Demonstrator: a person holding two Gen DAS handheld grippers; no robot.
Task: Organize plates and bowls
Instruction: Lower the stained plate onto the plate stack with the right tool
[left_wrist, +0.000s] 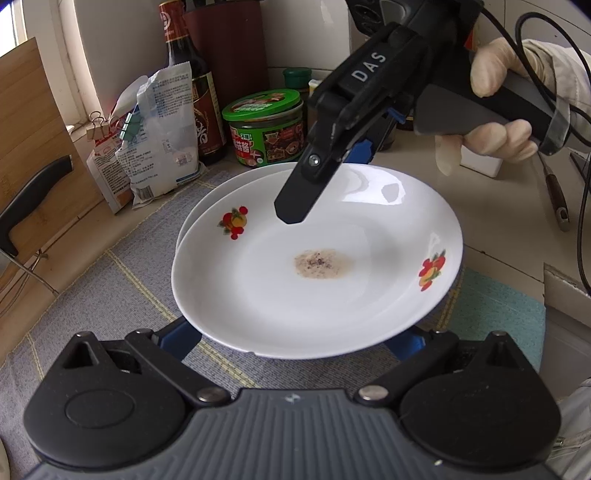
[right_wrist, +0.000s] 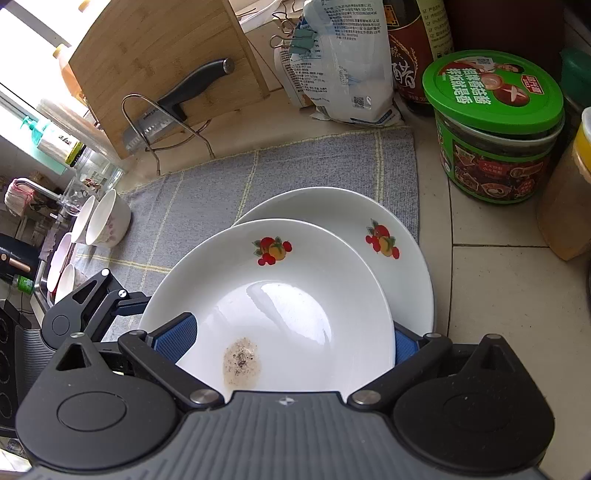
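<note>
Top plate (left_wrist: 317, 258), fruit decals, brown speckled stain at centre, sits tilted over second plate (right_wrist: 402, 266) on grey checked mat (right_wrist: 295, 170).
Right gripper (right_wrist: 291, 336) — jaws clamped on top plate rim, blue pads either side.
Left gripper (left_wrist: 299, 341) — jaws apart, straddling plate's 6 o'clock edge.
Green-lidded jar (right_wrist: 495, 125) at 1 o'clock; bowls (right_wrist: 107, 219) at 9 o'clock.

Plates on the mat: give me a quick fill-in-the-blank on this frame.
1. The upper plate lies partly over a second plate, which rests on the ___ mat.
2. The upper plate's centre carries a ___ stain.
3. Each plate is printed with ___ motifs.
4. The jar behind the plates has a ___ lid.

Missing words: grey; brownish; fruit; green
</note>
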